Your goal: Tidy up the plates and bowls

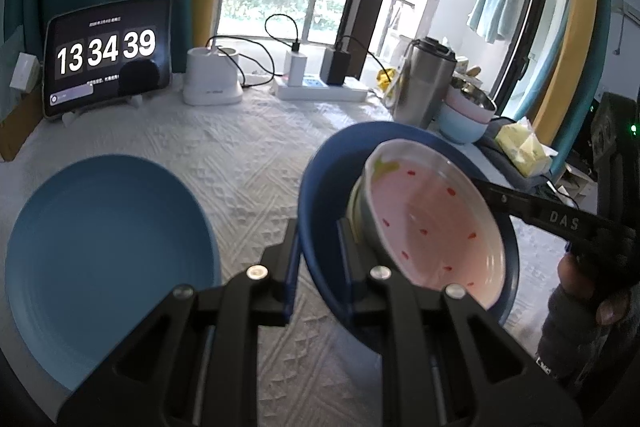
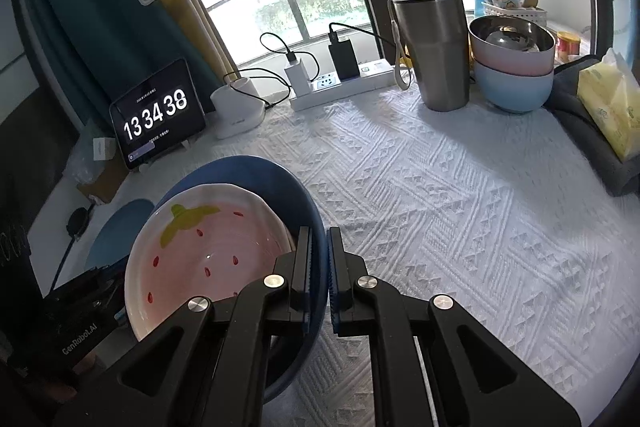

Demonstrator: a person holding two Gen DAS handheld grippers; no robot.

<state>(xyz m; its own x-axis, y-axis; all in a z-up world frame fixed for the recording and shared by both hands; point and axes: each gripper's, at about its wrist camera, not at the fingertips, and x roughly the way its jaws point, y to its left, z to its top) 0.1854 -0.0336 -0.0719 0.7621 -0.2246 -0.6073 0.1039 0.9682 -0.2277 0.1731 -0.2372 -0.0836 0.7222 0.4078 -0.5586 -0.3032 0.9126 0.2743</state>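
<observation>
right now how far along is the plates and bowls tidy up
Done: a pink bowl sits nested in a light blue bowl at the back. In hand: the left claw and right claw each grip the dark blue bowl's rim, with the strawberry bowl inside. Left: the blue plate lies alone on the tablecloth.

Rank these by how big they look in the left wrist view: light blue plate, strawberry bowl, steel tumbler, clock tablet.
Largest to smallest as they appear:
1. light blue plate, though it sits close to the camera
2. strawberry bowl, also close
3. clock tablet
4. steel tumbler
The last two look close in size; both stand farther back.
</observation>
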